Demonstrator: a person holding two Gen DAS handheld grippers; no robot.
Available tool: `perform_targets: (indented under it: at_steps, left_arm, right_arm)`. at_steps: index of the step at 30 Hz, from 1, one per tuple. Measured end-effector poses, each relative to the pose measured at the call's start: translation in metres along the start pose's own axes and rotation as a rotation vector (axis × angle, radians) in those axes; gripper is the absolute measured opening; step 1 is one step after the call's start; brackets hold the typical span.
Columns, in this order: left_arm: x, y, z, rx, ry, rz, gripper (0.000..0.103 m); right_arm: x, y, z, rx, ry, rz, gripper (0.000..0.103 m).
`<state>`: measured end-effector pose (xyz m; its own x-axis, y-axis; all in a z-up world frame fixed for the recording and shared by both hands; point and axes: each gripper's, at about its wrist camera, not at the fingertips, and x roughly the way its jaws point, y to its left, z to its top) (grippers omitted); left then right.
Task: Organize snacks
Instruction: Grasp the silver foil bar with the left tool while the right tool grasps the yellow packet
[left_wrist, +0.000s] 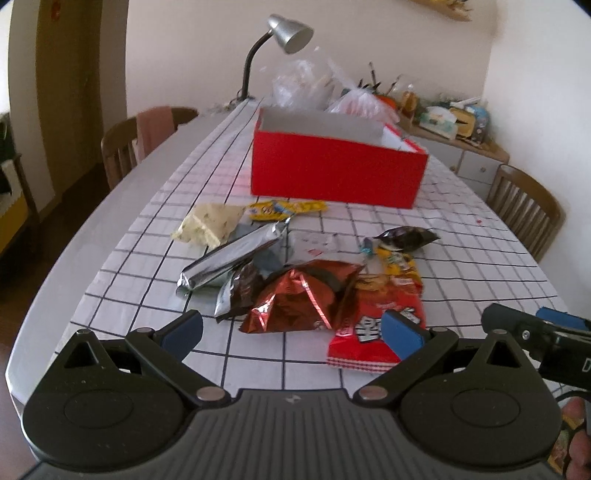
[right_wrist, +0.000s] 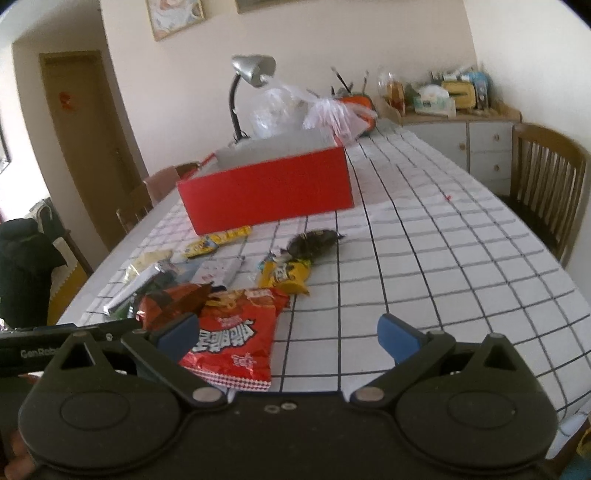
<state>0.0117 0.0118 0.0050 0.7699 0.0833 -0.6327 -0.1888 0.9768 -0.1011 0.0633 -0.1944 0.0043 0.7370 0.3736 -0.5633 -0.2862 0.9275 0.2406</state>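
Crinkled foil packets (left_wrist: 295, 295) before boxy red carton (left_wrist: 336, 173); both tongs (left_wrist: 291, 332) (right_wrist: 288, 332) agape.

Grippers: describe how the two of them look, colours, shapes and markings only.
Both the left gripper and the right gripper are matte black, with round pivot discs, silver pins, angled link arms and blue finger pads. White lettering starting "GenRob" marks the left one's side.

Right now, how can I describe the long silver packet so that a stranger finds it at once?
Start at the open red box on the checked tablecloth; the snack pile lies in front of it. On the pile's left edge lies the silver foil packet, slanting across the other packets. Only this one is plain shiny metal without print; its neighbours are cream, yellow, brown or red.
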Motion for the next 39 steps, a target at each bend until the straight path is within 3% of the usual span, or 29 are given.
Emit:
perform_targets:
  at_steps: [13, 23, 33, 39]
  left_arm:
    - [0.033, 0.019, 0.030, -0.024, 0.028, 0.001, 0.103]
    - [0.047, 0.030, 0.072, 0.057, 0.031, -0.005, 0.103]
    - [0.087, 0.061, 0.107, 0.082, 0.182, -0.083, 0.101]
    - [0.112, 0.064, 0.108, 0.135, 0.288, -0.153, 0.099]
  right_arm:
    - [0.044, -0.002, 0.032, -0.025, 0.067, -0.017, 0.100]
    - [0.084, -0.005, 0.063, -0.035, 0.161, -0.039, 0.092]
    - [0.122, 0.012, 0.076, -0.063, 0.273, -0.025, 0.085]
    - [0.137, 0.019, 0.074, -0.072, 0.301, -0.038, 0.085]
